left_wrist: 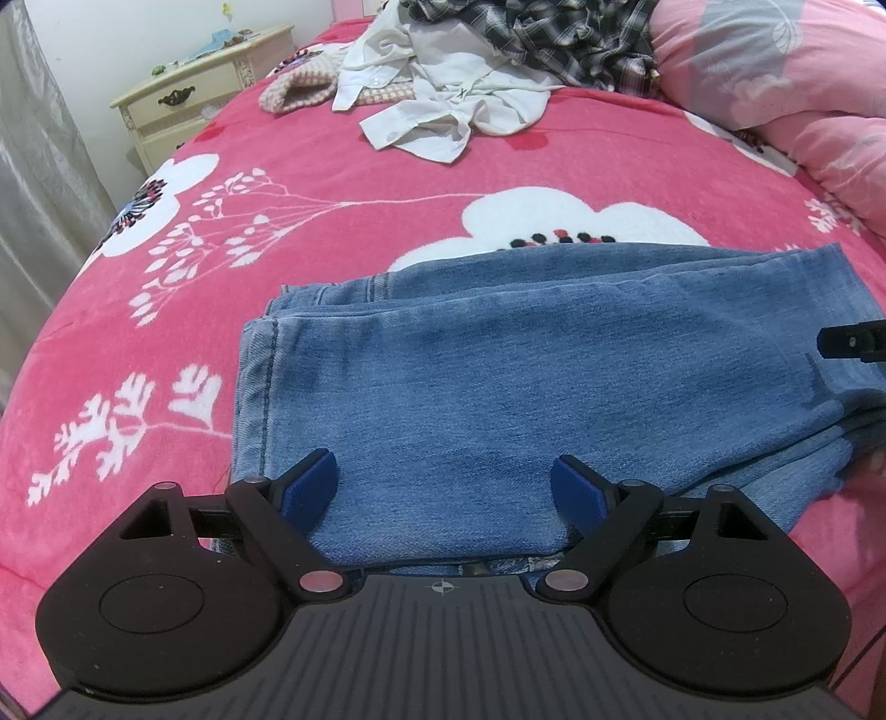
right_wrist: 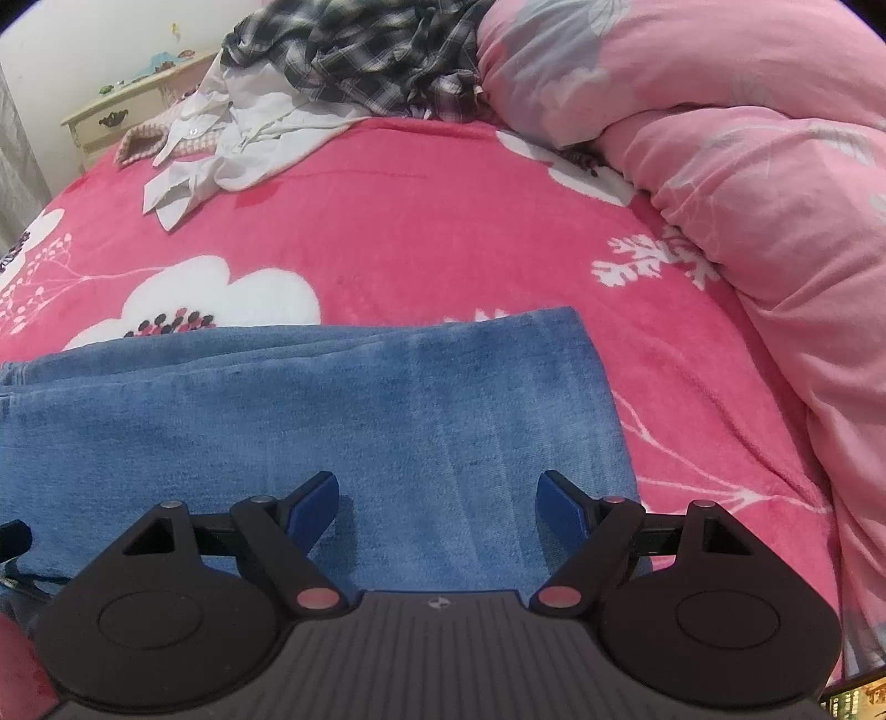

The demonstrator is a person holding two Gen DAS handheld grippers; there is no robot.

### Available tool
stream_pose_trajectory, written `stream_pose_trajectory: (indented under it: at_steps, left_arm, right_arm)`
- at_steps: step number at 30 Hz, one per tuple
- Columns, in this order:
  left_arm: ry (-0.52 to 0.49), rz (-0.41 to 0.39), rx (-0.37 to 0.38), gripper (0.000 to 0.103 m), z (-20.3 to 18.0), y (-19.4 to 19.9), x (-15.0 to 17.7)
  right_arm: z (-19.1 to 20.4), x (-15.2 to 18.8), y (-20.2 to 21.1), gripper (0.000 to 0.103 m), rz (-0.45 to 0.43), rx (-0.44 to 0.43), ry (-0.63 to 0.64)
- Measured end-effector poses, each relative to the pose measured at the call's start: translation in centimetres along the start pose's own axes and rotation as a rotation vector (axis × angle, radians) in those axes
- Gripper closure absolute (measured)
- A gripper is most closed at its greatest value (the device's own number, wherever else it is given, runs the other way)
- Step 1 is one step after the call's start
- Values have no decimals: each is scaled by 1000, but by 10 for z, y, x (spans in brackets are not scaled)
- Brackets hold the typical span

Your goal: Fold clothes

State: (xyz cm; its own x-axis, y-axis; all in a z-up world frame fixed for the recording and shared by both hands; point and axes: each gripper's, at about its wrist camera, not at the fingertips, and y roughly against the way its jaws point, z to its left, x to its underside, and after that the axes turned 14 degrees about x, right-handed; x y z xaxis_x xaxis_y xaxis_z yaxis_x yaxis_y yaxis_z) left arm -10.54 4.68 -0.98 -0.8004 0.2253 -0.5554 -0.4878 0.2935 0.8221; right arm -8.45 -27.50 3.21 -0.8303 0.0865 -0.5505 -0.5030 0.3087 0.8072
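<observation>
Folded blue jeans (left_wrist: 498, 376) lie flat on the pink flowered blanket (left_wrist: 332, 166); the right wrist view shows their right end (right_wrist: 360, 399). My left gripper (left_wrist: 444, 484) hovers over the near left part of the jeans, jaws wide open, nothing pinched between the blue pads (left_wrist: 310, 487). My right gripper (right_wrist: 437, 498) stands open over the near right part, pads (right_wrist: 559, 501) apart with only denim beneath. A tip of the right gripper (left_wrist: 853, 340) shows at the edge of the left wrist view.
At the far end of the bed lies a heap of unfolded clothes: a white shirt (left_wrist: 443, 99), a plaid shirt (left_wrist: 570, 39) and a pink knit (left_wrist: 299, 91). A pink duvet (right_wrist: 747, 166) is bunched along the right. A cream nightstand (left_wrist: 205, 94) stands far left.
</observation>
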Motion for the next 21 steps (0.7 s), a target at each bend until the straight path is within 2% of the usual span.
stream_pose_trajectory:
  at_steps: [12,17,21]
  left_arm:
    - [1,-1,3,16,0,1,0]
    - [-1,0,1,16,-1,0,0]
    - [-1,0,1,15,-1,0,0]
  right_arm:
    - [1,2,1,22,-14,-8,-15]
    - [2,4,16,22,-127,-88,-13]
    - [12,10,23,22,-199,-164,53]
